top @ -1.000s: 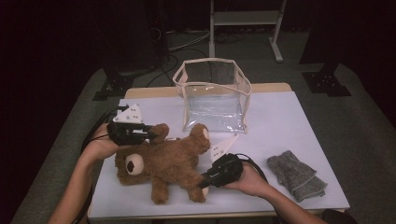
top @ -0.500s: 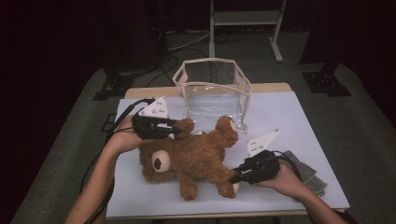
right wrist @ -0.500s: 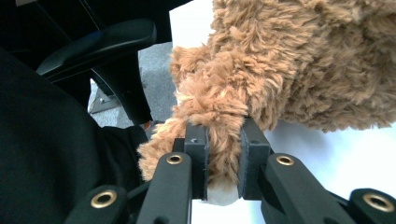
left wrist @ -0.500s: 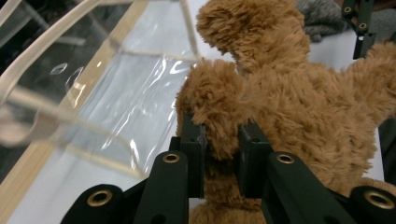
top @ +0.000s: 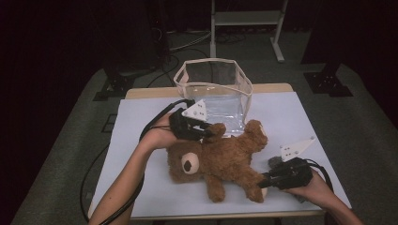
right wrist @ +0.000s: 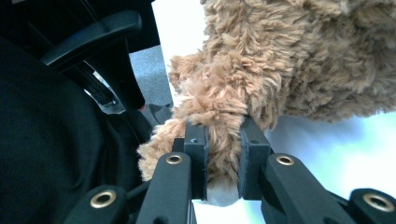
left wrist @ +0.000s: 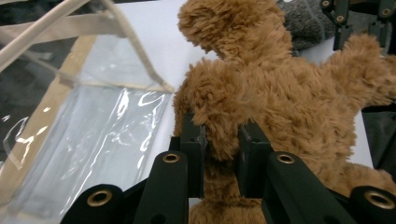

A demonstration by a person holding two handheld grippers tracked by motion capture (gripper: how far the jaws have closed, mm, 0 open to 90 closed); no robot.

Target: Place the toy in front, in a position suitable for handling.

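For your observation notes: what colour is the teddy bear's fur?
Golden brown; the teddy bear shows best in the left gripper view.

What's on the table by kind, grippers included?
Brown teddy bear: 1
Clear bag: 1
Grey cloth: 1
Grippers: 2, left gripper, right gripper
Total: 5

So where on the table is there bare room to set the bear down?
Bare patches: the table's left strip beside the left forearm, the front edge below the teddy bear, and the far right corner past the clear bag. Crowded: the middle, where the bear lies against the bag, and the right, by the right claw and grey cloth.
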